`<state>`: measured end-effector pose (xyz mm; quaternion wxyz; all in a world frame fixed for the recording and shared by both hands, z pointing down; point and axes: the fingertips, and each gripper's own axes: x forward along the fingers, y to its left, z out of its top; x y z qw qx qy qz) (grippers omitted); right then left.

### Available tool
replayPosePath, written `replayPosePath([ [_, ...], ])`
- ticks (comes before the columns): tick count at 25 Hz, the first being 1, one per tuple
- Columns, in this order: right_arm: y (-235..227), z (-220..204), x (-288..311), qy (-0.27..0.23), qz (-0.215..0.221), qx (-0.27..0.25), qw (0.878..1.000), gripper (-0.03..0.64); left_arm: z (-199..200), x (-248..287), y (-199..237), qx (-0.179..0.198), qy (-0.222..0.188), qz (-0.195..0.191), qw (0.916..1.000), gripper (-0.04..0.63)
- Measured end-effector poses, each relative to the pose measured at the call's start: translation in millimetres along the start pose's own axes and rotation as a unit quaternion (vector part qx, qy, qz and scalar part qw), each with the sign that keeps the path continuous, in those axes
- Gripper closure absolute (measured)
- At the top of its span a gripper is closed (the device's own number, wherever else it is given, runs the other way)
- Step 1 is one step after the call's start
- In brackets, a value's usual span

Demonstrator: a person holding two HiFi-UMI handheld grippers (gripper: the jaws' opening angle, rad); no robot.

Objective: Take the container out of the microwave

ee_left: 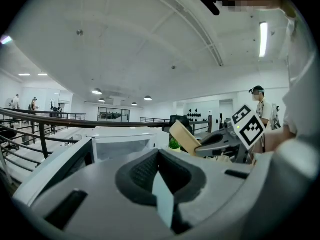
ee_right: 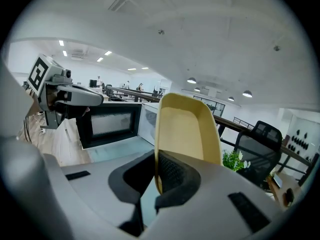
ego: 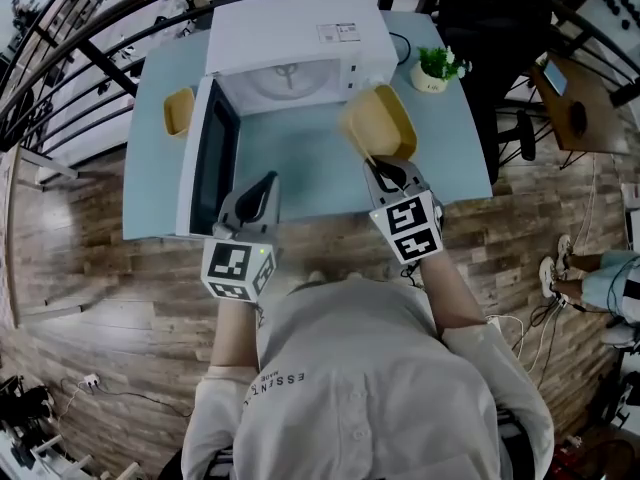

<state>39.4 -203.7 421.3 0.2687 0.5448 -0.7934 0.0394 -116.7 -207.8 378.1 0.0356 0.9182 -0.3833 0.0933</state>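
Observation:
My right gripper [ego: 372, 164] is shut on the near rim of a yellow container [ego: 380, 121], which it holds tilted above the table in front of the open white microwave [ego: 292, 30]. In the right gripper view, the rim sits pinched between the pads [ee_right: 170, 171] and the container [ee_right: 187, 129] rises ahead. My left gripper [ego: 264, 184] hovers by the swung-out microwave door [ego: 212, 156], its jaws together with nothing in them. The left gripper view shows the container [ee_left: 184, 136] and the right gripper [ee_left: 220, 141] off to the right. The microwave cavity with its glass turntable [ego: 285, 80] holds nothing.
A light blue table [ego: 290, 183] carries the microwave. A second yellow container [ego: 179, 111] lies left of the microwave. A small potted plant [ego: 437, 68] stands at the back right. A black office chair [ego: 495, 28] and railings surround the table; a wooden floor lies below.

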Motion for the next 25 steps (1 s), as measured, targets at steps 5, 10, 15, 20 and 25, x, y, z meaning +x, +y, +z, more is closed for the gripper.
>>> replayPosePath([
  [5, -7.9, 7.3, -1.7, -0.02, 0.003, 0.016, 1.0, 0.595, 4.3, 3.8, 0.5, 0.002, -0.002, 0.007, 1.0, 0.594],
  [10, -7.7, 12.4, -3.0, -0.035, 0.008, 0.009, 0.999, 0.595, 6.0, 6.8, 1.8, 0.001, -0.002, 0.016, 0.9999, 0.594],
  [15, -11.4, 17.1, -6.9, -0.053, 0.008, 0.011, 0.999, 0.595, 6.3, 10.2, 2.5, 0.001, 0.001, 0.024, 0.9997, 0.594],
  [20, -17.9, 17.5, -10.2, -0.068, 0.003, 0.019, 0.998, 0.595, 8.3, 13.1, 1.9, 0.001, 0.001, 0.026, 0.9997, 0.594],
  [25, -21.6, 21.8, -12.7, -0.082, 0.004, 0.029, 0.996, 0.595, 10.1, 15.3, 0.8, 0.001, 0.002, 0.028, 0.9996, 0.594],
])
